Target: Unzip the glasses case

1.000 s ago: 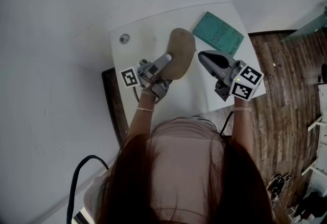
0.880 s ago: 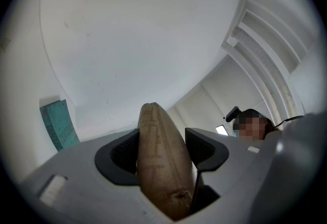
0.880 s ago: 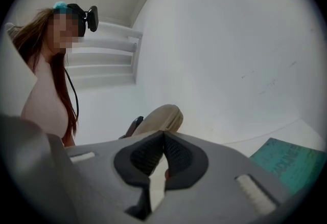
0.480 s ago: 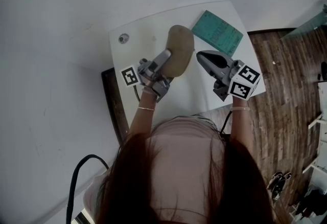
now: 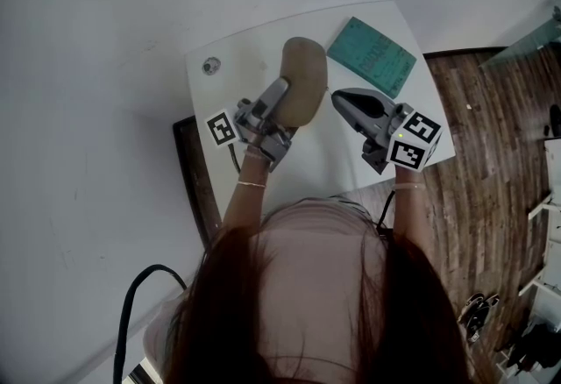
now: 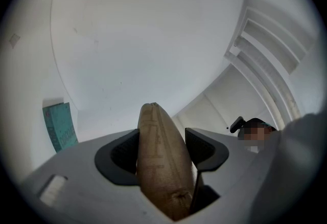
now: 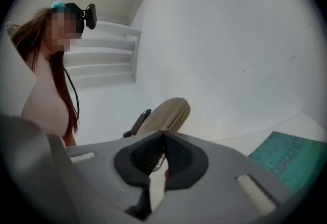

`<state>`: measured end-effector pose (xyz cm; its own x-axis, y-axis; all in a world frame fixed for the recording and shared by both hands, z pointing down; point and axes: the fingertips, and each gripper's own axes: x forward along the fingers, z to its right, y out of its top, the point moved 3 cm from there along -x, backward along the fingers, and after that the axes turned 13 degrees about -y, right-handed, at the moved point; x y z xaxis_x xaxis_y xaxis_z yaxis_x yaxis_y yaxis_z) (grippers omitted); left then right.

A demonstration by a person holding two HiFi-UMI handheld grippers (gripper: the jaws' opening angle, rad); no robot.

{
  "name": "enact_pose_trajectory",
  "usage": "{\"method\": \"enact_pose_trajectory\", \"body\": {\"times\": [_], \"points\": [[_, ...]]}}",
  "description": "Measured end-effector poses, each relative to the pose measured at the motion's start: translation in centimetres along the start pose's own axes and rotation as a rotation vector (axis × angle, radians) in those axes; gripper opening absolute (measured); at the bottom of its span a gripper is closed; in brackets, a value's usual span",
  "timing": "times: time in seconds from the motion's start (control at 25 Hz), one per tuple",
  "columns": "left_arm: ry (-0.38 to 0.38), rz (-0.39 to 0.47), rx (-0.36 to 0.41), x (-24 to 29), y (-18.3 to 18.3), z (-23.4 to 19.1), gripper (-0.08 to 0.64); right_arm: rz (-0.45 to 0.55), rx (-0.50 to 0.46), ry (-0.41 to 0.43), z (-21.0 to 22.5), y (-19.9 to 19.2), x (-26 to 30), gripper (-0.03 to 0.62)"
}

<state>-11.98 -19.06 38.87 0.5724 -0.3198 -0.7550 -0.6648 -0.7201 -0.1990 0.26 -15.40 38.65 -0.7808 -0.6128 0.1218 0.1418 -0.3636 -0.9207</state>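
Glasses case (image 5: 301, 80), tan, is tilted upward over the white surface (image 5: 324, 165), with the left gripper (image 5: 282, 100) clamped on its sides. Right gripper (image 5: 337, 98) sits just beside it, jaws pressed together, with a teal booklet (image 5: 372, 56) lying nearby.

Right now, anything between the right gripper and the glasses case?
Nothing visible. The right gripper, jaws together, sits just beside the glasses case, which the left gripper clamps tilted upward. The teal booklet lies farther back, off that line.
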Motion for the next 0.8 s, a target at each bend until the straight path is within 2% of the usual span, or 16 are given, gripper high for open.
{"method": "enact_pose_trajectory", "body": {"times": [0.8], "points": [[0.046, 0.097, 0.002, -0.4, 1.4, -0.9, 0.284, -0.049, 0.005, 0.030, -0.7, -1.5, 0.7, 0.003]]}}
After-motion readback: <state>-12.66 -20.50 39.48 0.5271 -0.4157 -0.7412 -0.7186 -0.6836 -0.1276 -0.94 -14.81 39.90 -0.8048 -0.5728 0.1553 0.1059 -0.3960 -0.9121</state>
